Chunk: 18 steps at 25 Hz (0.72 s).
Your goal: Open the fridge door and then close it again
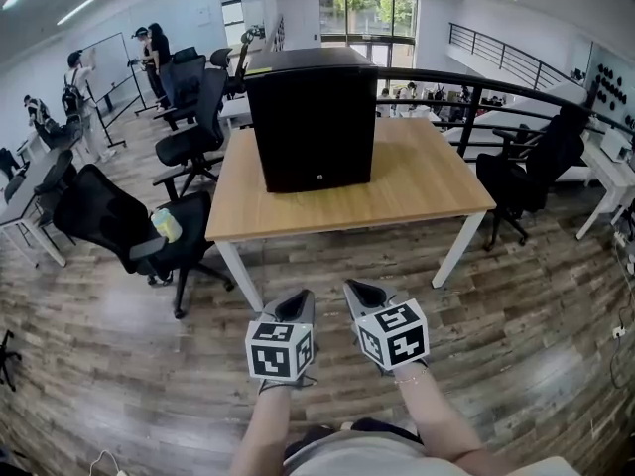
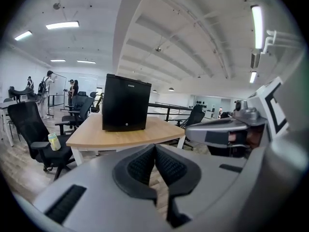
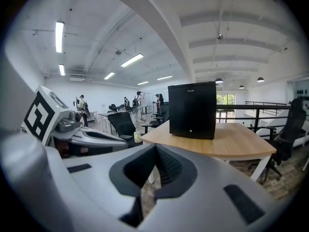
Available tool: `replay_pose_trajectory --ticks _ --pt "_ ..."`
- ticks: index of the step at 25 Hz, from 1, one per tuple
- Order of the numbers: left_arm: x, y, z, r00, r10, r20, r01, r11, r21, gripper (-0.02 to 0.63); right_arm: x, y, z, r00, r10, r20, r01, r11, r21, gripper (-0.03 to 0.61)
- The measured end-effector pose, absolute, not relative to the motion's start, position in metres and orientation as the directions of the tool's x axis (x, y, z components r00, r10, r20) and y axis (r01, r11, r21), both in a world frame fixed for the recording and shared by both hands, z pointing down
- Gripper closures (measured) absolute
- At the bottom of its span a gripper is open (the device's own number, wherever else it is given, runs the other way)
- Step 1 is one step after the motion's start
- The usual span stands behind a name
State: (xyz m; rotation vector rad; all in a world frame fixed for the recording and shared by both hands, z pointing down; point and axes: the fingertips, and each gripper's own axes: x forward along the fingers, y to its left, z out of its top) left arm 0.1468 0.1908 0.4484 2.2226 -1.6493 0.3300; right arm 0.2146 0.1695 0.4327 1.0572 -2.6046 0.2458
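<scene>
A small, black, box-shaped fridge (image 1: 312,107) is standing upright on the light wooden tabletop (image 1: 427,181). It is sitting in the upper middle of the head view, toward the tabletop's left rear part. Its door (image 1: 319,142) is facing the camera and is sitting shut, flush with the body. A small round mark is showing low on the door, and faint small lettering is showing near its top edge in both gripper views.

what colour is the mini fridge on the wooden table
The box-shaped mini fridge is plain black; the head view shows it best.
</scene>
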Motion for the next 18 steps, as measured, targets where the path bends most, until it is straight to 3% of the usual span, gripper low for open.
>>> replay_pose_trajectory --ticks 11,18 --pt "0.174 0.176 0.460 0.291 -0.876 0.384 -0.955 -0.245 0.166 0.609 0.230 0.160 0.461 -0.684 -0.610 0.401 -0.685 0.726 -0.066 0.580" --pt "0.149 0.136 0.469 0.285 -0.882 0.375 -0.955 -0.229 0.186 0.609 0.212 0.120 0.466 -0.675 -0.614 0.410 -0.688 0.724 -0.047 0.580"
